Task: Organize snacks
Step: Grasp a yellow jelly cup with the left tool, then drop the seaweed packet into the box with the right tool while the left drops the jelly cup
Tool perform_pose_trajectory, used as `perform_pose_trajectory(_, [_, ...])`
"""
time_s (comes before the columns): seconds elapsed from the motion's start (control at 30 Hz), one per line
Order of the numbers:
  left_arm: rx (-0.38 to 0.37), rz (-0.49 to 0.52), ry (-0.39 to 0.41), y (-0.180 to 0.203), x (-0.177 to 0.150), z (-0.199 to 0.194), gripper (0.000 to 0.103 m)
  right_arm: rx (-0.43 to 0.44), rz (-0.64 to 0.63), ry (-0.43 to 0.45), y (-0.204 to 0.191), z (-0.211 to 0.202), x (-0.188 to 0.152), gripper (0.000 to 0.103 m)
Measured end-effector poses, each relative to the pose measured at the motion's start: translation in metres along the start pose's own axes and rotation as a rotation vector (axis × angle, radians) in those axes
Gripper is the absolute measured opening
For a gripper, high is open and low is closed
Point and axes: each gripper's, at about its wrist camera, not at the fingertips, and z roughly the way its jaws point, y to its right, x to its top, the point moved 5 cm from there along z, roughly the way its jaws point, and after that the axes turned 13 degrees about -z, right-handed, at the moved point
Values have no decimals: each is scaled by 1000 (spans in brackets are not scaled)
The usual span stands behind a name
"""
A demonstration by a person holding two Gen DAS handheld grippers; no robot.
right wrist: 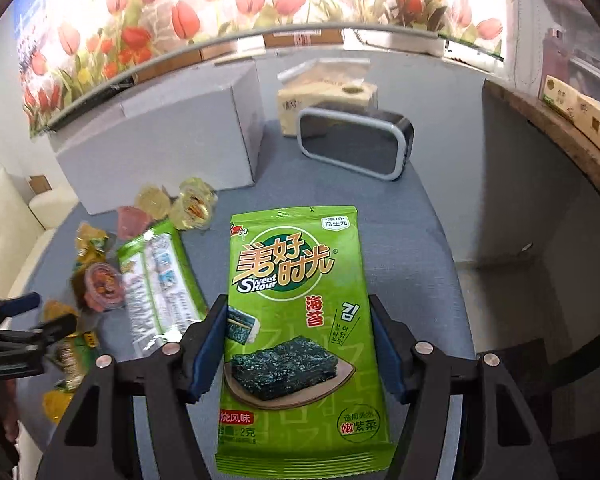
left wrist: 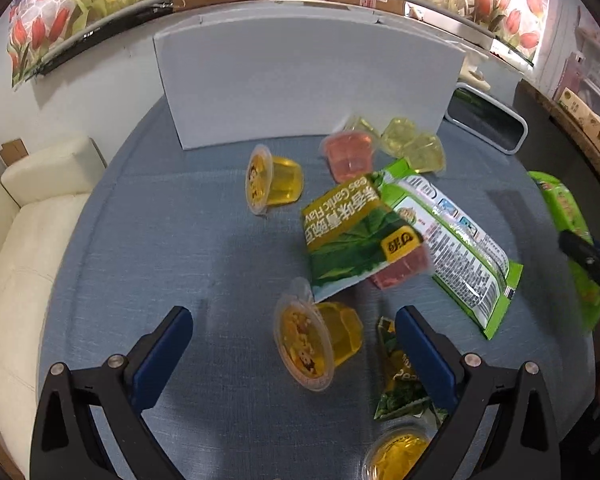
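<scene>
My left gripper [left wrist: 294, 328] is open above a yellow jelly cup [left wrist: 314, 342] lying on its side between its fingers. A green pea snack bag [left wrist: 352, 240] rests over a pink jelly cup [left wrist: 404, 272]. A second seaweed packet [left wrist: 456, 240] lies face down to the right. More jelly cups [left wrist: 274, 180] lie near a white box [left wrist: 304, 88]. My right gripper [right wrist: 300, 344] is shut on a green seaweed packet [right wrist: 300, 336], held above the blue tablecloth; it also shows at the right edge of the left wrist view [left wrist: 568, 216].
A black container with a grey rim [right wrist: 356, 144] stands behind the packet, with a tissue pack [right wrist: 324, 92] behind it. A cream sofa [left wrist: 28, 240] lies left of the table. A small pea bag [left wrist: 400, 376] and another yellow cup [left wrist: 396, 456] sit near my left gripper.
</scene>
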Motion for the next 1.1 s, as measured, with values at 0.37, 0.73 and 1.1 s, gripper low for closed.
perform_pose_trajectory(0.37, [-66, -13, -26, -8, -3, 1, 50, 42, -16, 26, -26, -21, -3, 70])
perform_pose_trajectory(0.73, [-141, 13, 103, -8, 46, -59, 50, 92, -85, 89, -65, -33, 35, 70])
perform_pose_trajectory(1.1, [-185, 43, 231, 15, 156, -93, 50, 86, -121, 153, -79, -8, 145, 70])
